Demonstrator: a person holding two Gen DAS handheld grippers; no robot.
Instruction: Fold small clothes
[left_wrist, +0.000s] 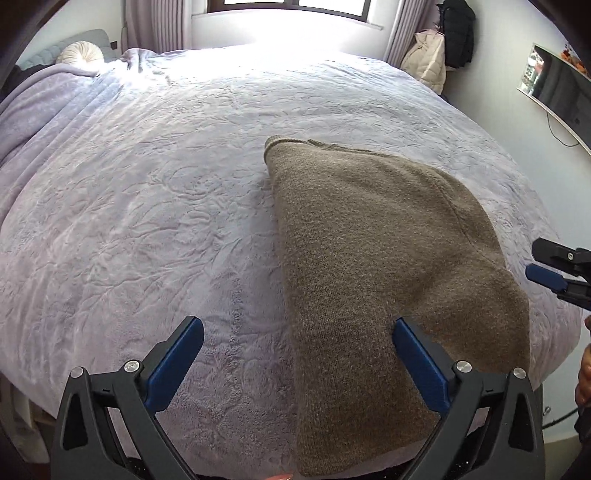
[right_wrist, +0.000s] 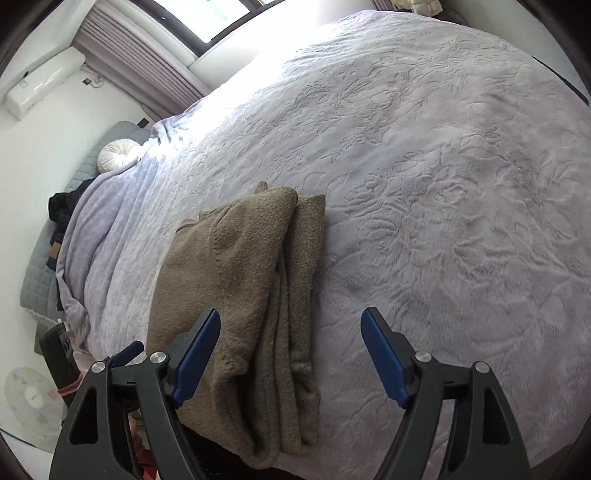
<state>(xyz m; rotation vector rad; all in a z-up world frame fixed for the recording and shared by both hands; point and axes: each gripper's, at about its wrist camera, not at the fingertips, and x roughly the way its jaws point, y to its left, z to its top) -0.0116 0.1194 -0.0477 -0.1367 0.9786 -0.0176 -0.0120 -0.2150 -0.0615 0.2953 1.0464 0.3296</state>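
Observation:
A brown knit garment (left_wrist: 369, 266) lies folded lengthwise on the lilac bedspread (left_wrist: 147, 221), its near end hanging over the bed's front edge. My left gripper (left_wrist: 297, 328) is open and empty, above the garment's near left edge. My right gripper (right_wrist: 290, 321) is open and empty, above the garment's (right_wrist: 240, 295) right side, where stacked folded layers show. The right gripper's fingertips (left_wrist: 546, 273) also show at the right edge of the left wrist view, beside the garment. The left gripper's blue tip (right_wrist: 127, 352) peeks in at the left of the right wrist view.
A round white cushion (left_wrist: 79, 53) and dark clothes lie at the head of the bed. Jackets (left_wrist: 439, 51) hang in the far corner. A monitor (left_wrist: 554, 88) is on the right wall. A fan (right_wrist: 31, 400) stands on the floor beside the bed.

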